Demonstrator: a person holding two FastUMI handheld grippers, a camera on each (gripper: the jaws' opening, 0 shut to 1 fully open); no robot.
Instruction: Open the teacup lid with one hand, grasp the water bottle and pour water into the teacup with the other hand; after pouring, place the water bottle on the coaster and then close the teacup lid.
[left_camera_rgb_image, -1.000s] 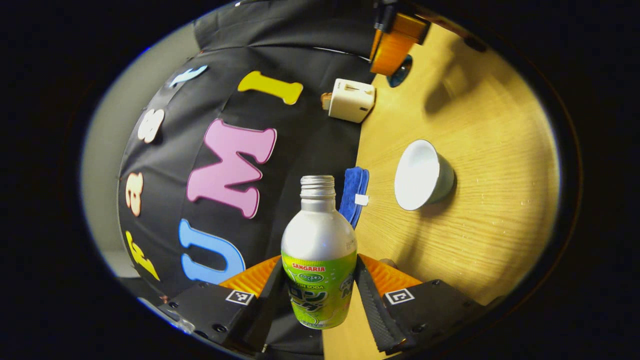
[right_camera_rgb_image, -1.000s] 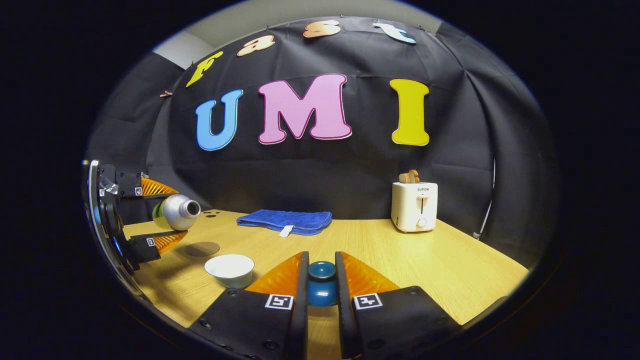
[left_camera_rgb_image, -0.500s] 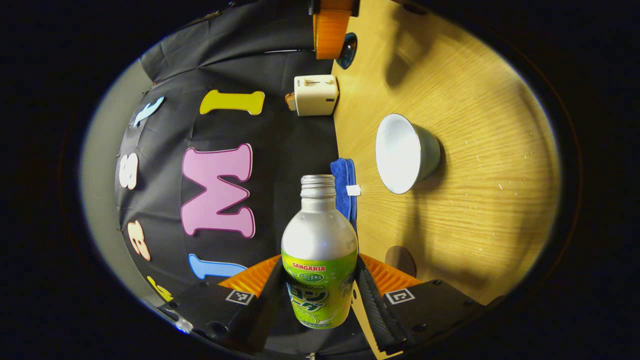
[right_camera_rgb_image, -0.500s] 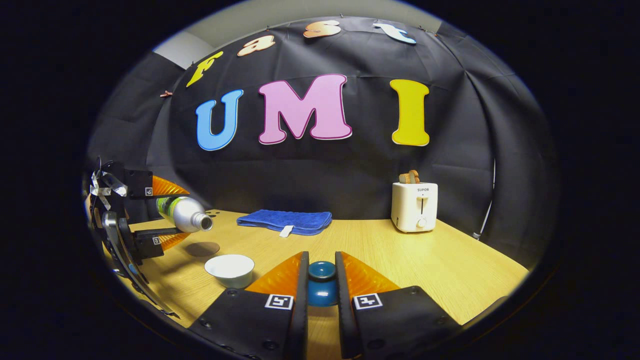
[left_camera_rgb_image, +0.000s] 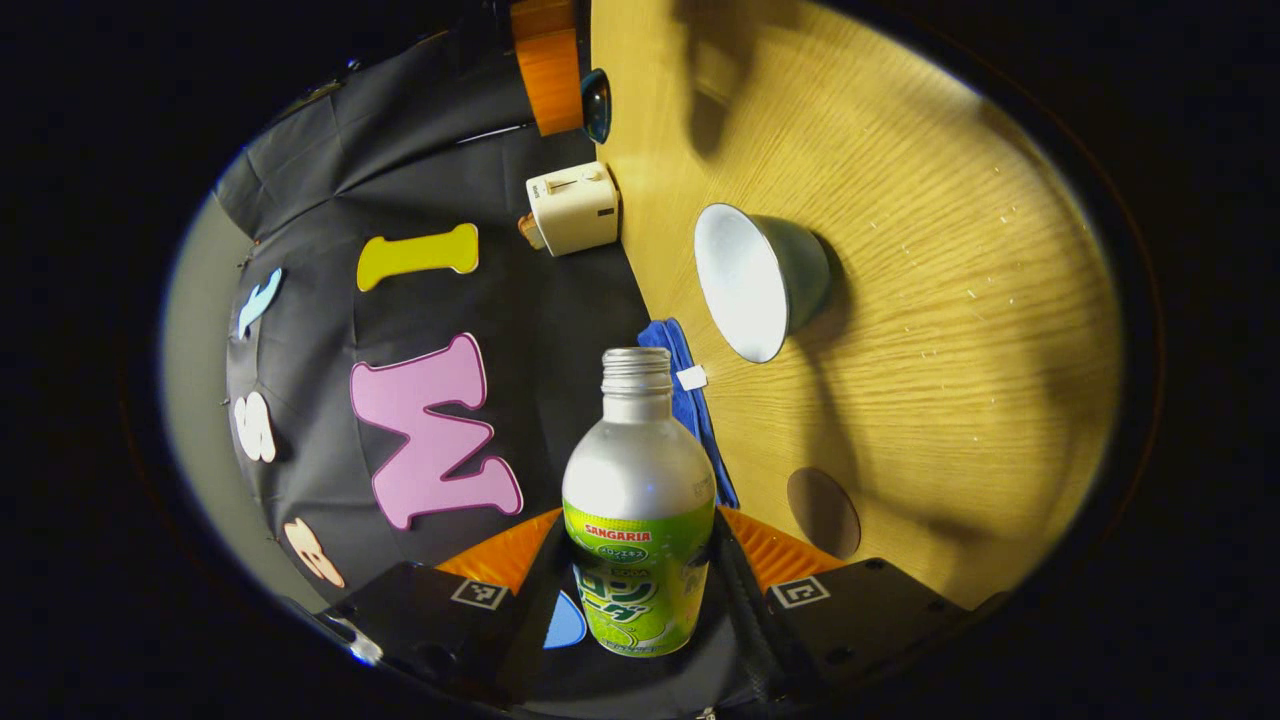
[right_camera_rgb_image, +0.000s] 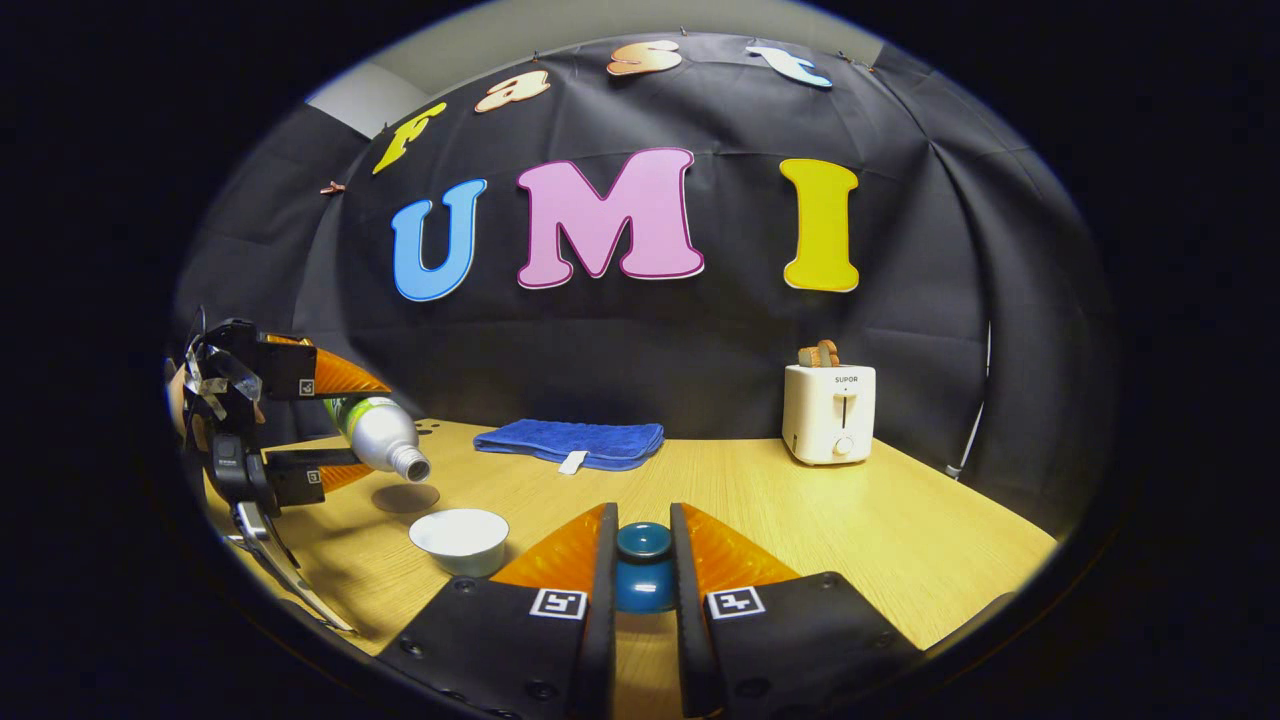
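While the bottle tips: the pour is the step in hand, and as far as I can judge from where I stand no water has left the mouth yet.
Bottle: the water bottle is clamped between both fingers of the left gripper, cap off, neck slanting down and towards the cup in the right gripper view.
Cup: the teacup sits open on the table, white inside, just below and a little ahead of the bottle's mouth (not quite under it, I would say).
Doing it well: bring the mouth over the middle of the cup before tipping further, then tilt slowly so the stream falls inside the rim; a light cup like that could slide if nudged.
Left hand's pose: rolled well over, so that in its own view the table stands nearly on edge, with the gripper held above the table beside the cup.
Lid: the teacup lid is pinched by the closed fingers of the right gripper, held low and level, well clear of the cup.
Coaster: the coaster lies bare on the table near the cup, ready for the bottle.
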